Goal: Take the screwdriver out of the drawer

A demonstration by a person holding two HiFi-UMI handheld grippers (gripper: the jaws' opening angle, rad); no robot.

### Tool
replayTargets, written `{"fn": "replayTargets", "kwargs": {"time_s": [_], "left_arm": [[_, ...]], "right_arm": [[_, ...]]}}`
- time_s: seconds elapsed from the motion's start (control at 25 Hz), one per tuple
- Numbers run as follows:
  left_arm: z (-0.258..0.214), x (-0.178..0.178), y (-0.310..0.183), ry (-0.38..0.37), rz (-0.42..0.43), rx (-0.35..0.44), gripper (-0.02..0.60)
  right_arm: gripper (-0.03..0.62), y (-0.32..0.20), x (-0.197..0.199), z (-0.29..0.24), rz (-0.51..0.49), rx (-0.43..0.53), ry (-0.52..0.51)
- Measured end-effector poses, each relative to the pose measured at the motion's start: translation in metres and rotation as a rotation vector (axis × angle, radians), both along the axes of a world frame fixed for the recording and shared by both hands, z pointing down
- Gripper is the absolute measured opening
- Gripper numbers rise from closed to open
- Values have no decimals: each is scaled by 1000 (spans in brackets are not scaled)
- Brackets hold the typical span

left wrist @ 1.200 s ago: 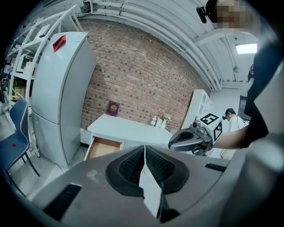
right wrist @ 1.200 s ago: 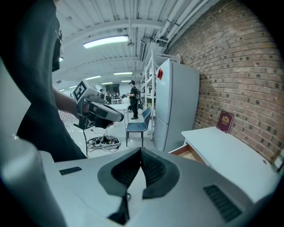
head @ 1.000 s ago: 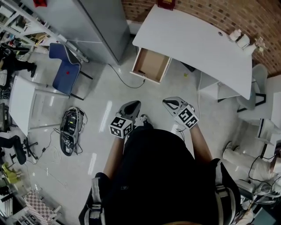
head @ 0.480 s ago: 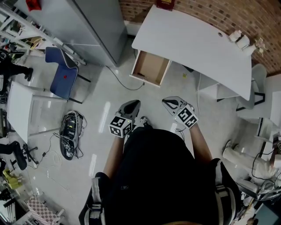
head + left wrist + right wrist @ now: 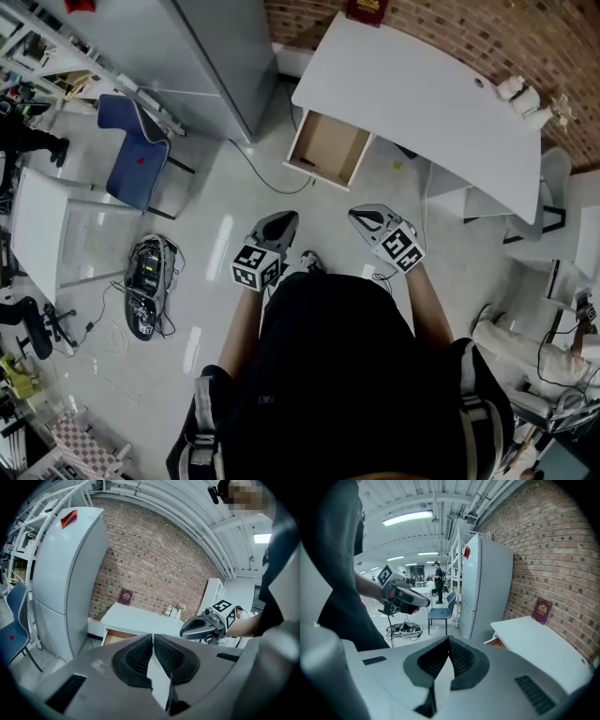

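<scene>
While drawer point(image 5: 330, 148) juts past desk point(image 5: 422, 94) edge, floor point(image 5: 314, 211) before it seems open.

Two grippers, centre frame: left gripper point(image 5: 281, 221) and right gripper point(image 5: 364, 217). One white desk point(image 5: 422, 94), upper right. One open drawer point(image 5: 330, 146), upper centre. One blue chair point(image 5: 131, 155), upper left. One red book point(image 5: 366, 7), top edge.

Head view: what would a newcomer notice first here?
The open drawer sticks out from the white desk at top centre, showing its brown inside. Below it, the left gripper and right gripper, jaws together and empty, are held well short of the drawer.
</scene>
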State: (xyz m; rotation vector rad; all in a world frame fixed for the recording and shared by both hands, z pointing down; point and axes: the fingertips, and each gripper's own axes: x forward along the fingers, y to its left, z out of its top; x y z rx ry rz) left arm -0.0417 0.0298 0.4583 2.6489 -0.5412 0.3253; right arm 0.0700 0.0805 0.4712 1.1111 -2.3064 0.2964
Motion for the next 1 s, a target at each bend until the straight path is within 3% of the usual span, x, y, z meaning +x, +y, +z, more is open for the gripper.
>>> {"fn": "replayTargets", "kwargs": {"time_s": [1.0], "left_arm": [[8,-54,-11,3,-76,-40,23]], "right_arm": [[55,-22,-36,11,-45,-38,32]]}}
